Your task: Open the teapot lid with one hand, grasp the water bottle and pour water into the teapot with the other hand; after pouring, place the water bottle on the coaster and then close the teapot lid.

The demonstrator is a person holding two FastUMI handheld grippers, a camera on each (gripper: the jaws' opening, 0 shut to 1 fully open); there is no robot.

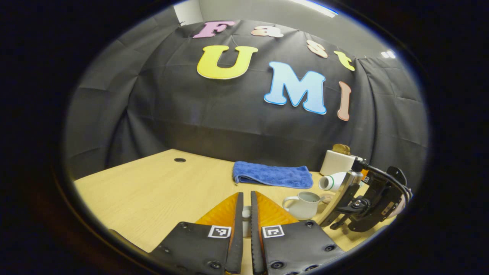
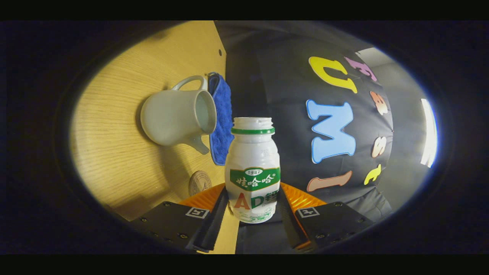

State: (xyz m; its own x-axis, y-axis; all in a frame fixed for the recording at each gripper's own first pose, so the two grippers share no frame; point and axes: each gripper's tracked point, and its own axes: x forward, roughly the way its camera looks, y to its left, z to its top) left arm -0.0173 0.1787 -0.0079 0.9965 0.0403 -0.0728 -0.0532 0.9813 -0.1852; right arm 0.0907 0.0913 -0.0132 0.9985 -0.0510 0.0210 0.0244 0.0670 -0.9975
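1. The white plastic water bottle with a green label sits centre-bottom of the right gripper view, capless, tipped sideways toward the pale ceramic teapot at upper left, so I'd guess pouring.
2. The right gripper pinches the bottle low down with both fingers.
3. The left gripper has its fingers nearly together on something small and white, probably the lid.
4. The blue towel lies behind the teapot, and the round coaster is close by.

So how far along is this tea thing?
Done: the teapot stands open, and the left tool pinches a small white piece, probably its lid. In hand: the right tool holds the bottle tipped sideways by the teapot. Left: bottle onto the coaster, lid back on.
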